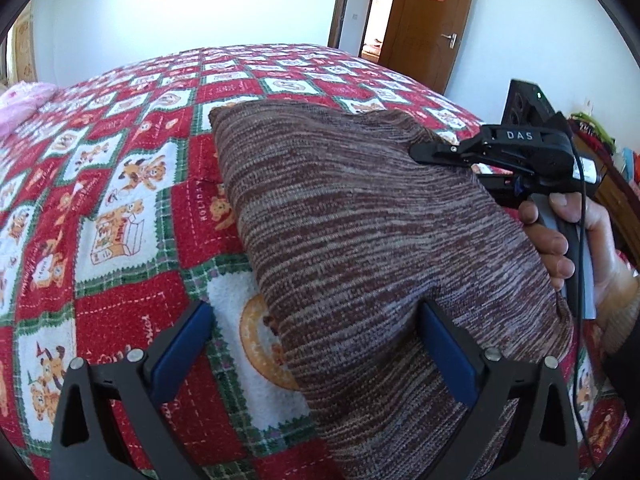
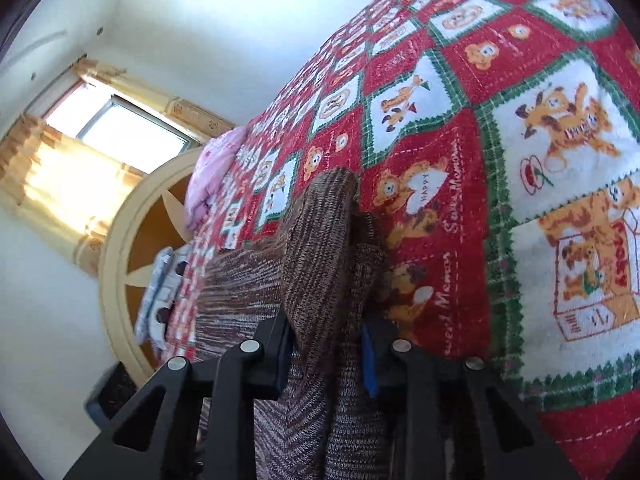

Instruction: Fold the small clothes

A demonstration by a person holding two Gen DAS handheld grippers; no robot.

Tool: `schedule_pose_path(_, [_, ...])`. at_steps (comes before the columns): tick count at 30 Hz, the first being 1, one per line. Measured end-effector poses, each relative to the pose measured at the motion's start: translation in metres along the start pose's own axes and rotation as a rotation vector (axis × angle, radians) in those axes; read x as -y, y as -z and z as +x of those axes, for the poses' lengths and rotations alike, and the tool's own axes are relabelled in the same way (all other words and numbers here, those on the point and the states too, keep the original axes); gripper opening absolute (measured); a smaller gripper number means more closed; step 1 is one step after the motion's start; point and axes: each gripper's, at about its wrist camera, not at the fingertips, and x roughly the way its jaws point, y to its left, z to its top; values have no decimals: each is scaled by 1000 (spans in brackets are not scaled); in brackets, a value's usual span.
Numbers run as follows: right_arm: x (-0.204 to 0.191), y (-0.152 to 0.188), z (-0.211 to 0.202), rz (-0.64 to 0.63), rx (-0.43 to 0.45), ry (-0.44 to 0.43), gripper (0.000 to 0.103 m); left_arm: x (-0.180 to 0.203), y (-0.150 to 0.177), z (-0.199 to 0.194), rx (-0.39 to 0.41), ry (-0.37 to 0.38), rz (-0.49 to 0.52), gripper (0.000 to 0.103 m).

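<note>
Sweater [image 1: 360, 240]: brown-and-grey striped knit, lying on the bed [image 1: 120, 200] over the red teddy-bear bedspread, part-folded, long axis running from near the left jaws away toward the far side of the bed.

Left gripper [image 1: 316, 344]: jaws standing wide open, gripping nothing; one blue pad resting against the near edge of the knit, the other out over bare bedspread. Sweater lying ahead of and to the right of these jaws, its near corner reaching between them.

Right gripper [image 2: 326, 356]: jaws narrowed onto a raised fold of the sweater, blue pads pressing the knit from both sides, fabric bunching up and forward between them. In the left view, sitting at the sweater's far right edge, tips overlapping the cloth, the person's right hand [image 1: 560, 240] wrapping the handle.

Deciding relation, as judged: right jaws already pinching one edge, left jaws nearer the opposite near corner and not yet clamping; next fold likely needing the left to close there, then carrying across the long axis.

Risk, as judged: loose knit slipping or bunching unevenly.
</note>
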Motion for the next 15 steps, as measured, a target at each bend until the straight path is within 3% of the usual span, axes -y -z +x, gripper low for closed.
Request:
schedule_pose_path(9, [-4, 2, 2, -27, 15, 28, 28, 3, -2, 3, -27, -9, 16, 103])
schedule_pose_path(12, [-13, 3, 5, -59, 15, 81, 28, 1, -5, 3, -49, 3, -8, 100])
schedule_pose_path(15, [-24, 4, 7, -80, 20, 135, 28, 5, -6, 1, -58, 10, -2, 90])
